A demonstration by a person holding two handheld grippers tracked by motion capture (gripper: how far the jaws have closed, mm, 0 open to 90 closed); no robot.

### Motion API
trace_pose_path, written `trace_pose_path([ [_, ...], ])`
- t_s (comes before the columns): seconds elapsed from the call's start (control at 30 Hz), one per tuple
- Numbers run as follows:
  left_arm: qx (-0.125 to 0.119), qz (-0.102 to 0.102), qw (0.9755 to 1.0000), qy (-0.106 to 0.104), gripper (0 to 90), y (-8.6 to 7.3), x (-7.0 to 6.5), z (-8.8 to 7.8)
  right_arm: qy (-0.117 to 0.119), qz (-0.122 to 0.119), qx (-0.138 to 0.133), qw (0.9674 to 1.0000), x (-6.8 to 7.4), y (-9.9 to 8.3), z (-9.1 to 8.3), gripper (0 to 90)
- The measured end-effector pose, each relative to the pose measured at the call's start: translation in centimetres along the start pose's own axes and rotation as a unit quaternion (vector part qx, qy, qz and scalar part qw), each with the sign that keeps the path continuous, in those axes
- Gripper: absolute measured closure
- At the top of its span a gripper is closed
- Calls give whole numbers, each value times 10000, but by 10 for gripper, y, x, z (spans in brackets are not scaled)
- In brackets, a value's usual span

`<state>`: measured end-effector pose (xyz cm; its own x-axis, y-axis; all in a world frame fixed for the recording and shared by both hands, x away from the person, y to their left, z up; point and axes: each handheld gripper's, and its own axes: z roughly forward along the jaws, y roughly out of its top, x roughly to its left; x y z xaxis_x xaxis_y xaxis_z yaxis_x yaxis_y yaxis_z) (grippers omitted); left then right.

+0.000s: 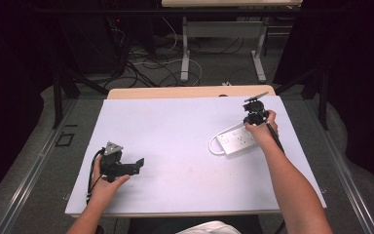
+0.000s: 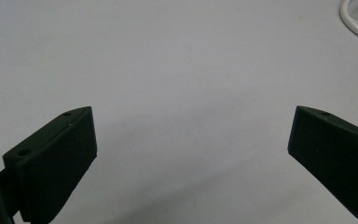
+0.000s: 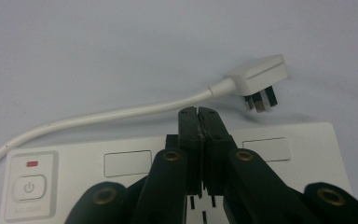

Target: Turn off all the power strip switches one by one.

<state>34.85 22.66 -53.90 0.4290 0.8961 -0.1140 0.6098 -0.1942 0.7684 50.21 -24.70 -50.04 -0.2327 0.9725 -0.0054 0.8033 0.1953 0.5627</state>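
A white power strip (image 1: 236, 140) lies on the right part of the white mat, its cable (image 1: 213, 145) looped at its left end. My right gripper (image 1: 251, 124) hangs over the strip's far end and points down. In the right gripper view the right gripper (image 3: 198, 113) is shut, its two jaws pressed together with nothing between them, just above the strip's (image 3: 121, 163) face. The strip's own white plug (image 3: 261, 74) rests on the mat beyond it, at the end of the cable (image 3: 98, 116). My left gripper (image 1: 137, 165) stays low at the mat's left; the left gripper (image 2: 191, 140) is open over bare mat.
The strip has a power button (image 3: 28, 188) under a red light (image 3: 31, 164) at one end. The white mat (image 1: 175, 126) covers a wooden table (image 1: 190, 91). Beyond it are floor cables (image 1: 146, 68) and another table's legs (image 1: 185, 53). Dark frames stand at both sides.
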Motion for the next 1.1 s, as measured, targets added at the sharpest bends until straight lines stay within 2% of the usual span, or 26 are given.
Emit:
trace_pose_path([
  [0.23, -2, -41, 10000, -12, 10, 0, -1, 0, -113, 4, 107, 9999, -6, -4, 5, 885],
  [0.43, 1, -42, 10000, -16, 10, 0, 0, 1, -117, 141, 89, 9998, -13, -8, 9, 880],
  [0.6, -33, -40, 10000, -4, 10, -1, -1, 2, -1, 166, 83, 9998, -12, -8, 10, 880],
  [0.7, -36, -49, 10000, -1, 10, -1, -1, 2, -77, 112, 118, 9998, -11, -8, 10, 878],
  [1.1, -4, -15, 10000, 0, 10, -1, -1, 1, -57, 163, 60, 9998, -11, -10, 10, 878],
])
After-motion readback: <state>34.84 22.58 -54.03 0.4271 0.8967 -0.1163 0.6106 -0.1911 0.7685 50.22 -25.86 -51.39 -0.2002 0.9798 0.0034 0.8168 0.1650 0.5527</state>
